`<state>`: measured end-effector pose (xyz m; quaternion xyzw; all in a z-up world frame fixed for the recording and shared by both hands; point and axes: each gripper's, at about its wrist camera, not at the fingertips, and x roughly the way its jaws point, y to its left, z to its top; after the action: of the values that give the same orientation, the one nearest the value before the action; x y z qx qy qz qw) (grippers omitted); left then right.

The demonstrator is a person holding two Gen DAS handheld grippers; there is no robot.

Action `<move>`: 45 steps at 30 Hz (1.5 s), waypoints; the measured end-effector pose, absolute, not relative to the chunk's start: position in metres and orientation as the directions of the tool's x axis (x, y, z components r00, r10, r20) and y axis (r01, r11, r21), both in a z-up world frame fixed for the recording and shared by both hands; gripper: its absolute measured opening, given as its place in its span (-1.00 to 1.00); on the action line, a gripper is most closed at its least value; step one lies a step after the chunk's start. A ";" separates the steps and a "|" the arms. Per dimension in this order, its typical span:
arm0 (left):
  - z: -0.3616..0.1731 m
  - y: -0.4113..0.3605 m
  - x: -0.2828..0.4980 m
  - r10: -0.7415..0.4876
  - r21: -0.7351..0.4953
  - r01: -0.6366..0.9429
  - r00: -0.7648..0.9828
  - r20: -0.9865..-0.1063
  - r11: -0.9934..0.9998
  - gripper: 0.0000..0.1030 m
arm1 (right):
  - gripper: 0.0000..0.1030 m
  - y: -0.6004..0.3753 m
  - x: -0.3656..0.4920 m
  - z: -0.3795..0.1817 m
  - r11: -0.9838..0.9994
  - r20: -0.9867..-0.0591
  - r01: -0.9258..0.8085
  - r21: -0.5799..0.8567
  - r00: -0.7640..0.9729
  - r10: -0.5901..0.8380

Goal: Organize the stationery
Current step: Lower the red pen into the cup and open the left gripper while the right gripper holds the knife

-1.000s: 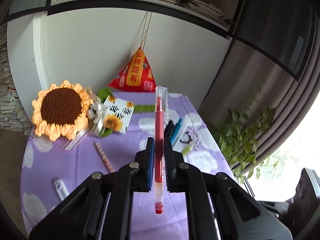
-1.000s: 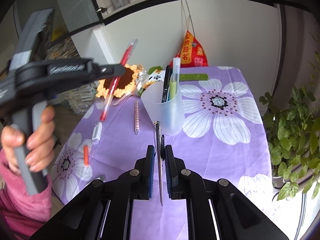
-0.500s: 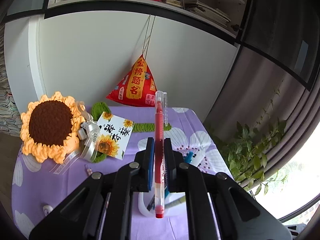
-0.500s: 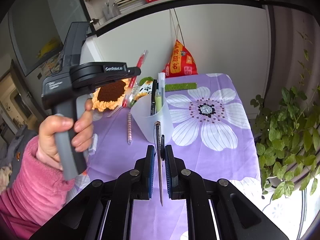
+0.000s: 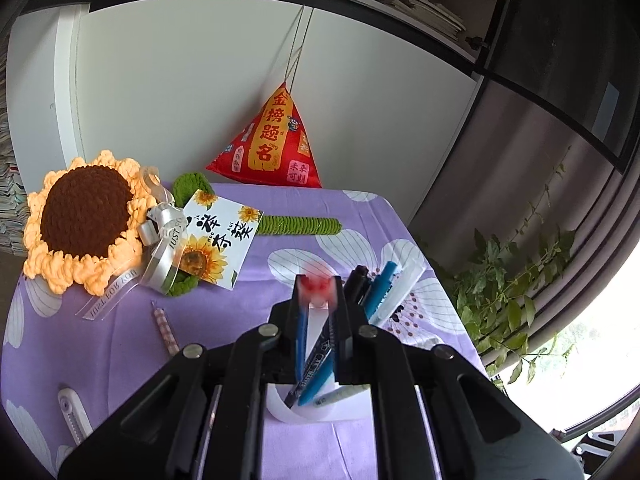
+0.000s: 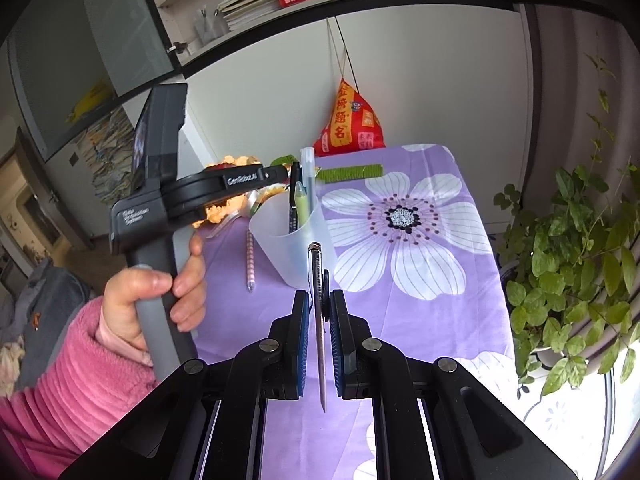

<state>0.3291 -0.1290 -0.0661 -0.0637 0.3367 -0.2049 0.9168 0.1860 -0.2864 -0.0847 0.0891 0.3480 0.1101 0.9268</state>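
Counter [image 6: 460, 280] under a purple flowered cloth fills the middle of both views, with a white wall behind it. A crocheted sunflower [image 5: 86, 220] lies at the left of the left wrist view, a red pyramid-shaped pouch [image 5: 272, 148] hangs against the wall at centre, and a potted plant [image 6: 568, 272] stands at the right edge of the right wrist view. A translucent pen cup [image 6: 292, 244] sits on the cloth at mid-frame, holding several pens upright. The left gripper [image 5: 318, 292] is directly above that cup; its fingers are closed on a red pen [image 5: 318, 286], seen end-on and blurred between the tips. A hand [image 6: 160, 296] in a pink sleeve grasps that gripper's handle. The right gripper [image 6: 320, 300], lower centre, has its fingers closed on a thin dark pen [image 6: 318, 280] held lengthwise. A pink checked pen [image 6: 250, 258] lies on the cloth just left of the cup.
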 end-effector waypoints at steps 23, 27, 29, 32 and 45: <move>-0.012 -0.103 0.286 -0.447 -0.221 0.393 0.710 -0.544 0.893 -0.85 | -0.79 -0.281 0.188 -0.089 0.958 -0.636 -0.154 0.243 0.720 0.278; -0.028 -0.112 0.293 -0.409 -0.175 0.387 0.685 -0.603 0.905 -0.85 | -0.79 -0.279 0.188 -0.090 0.956 -0.634 -0.159 0.248 0.720 0.284; -0.041 -0.116 0.299 -0.396 -0.167 0.384 0.659 -0.640 0.908 -0.85 | -0.79 -0.278 0.187 -0.089 0.956 -0.632 -0.164 0.244 0.721 0.285; -0.054 -0.121 0.304 -0.372 -0.147 0.377 0.640 -0.672 0.915 -0.85 | -0.79 -0.279 0.185 -0.088 0.957 -0.629 -0.163 0.241 0.725 0.282; -0.050 -0.116 0.296 -0.367 -0.135 0.376 0.658 -0.658 0.917 -0.65 | -0.79 -0.277 0.189 -0.082 0.958 -0.618 -0.162 0.238 0.735 0.278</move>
<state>0.2960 -0.1164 -0.0502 0.0064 0.3599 -0.2040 0.9104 0.1885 -0.2769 -0.0820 0.0841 0.3440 0.1185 0.9277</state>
